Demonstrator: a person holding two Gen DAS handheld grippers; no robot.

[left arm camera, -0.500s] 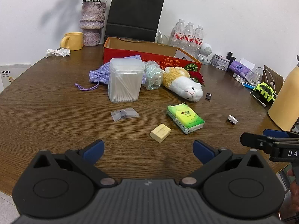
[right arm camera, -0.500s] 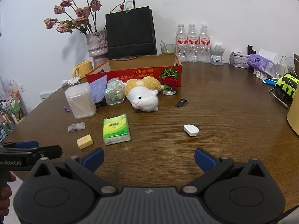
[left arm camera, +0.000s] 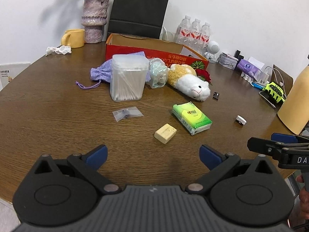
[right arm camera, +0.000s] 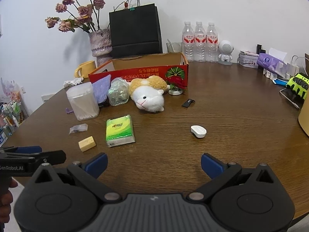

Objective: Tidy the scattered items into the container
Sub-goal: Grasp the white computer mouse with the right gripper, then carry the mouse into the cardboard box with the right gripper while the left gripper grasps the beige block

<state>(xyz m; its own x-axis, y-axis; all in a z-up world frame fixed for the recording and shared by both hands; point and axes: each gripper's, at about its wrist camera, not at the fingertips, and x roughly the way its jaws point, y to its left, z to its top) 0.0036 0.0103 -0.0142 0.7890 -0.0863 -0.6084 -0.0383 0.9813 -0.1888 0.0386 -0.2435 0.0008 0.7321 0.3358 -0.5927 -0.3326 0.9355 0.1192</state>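
Observation:
A red cardboard box stands open at the back of the brown table. In front of it lie a cotton swab tub, a purple pouch, a clear glittery jar, a plush hamster, a green tissue pack, a yellow eraser, a small plastic bag, a white clip and a black clip. My left gripper and right gripper are open, empty, near the front edge.
A vase of dried roses, a black paper bag, a yellow mug, three water bottles, a robot figurine and desk clutter line the back and right. A tan object stands at the right edge.

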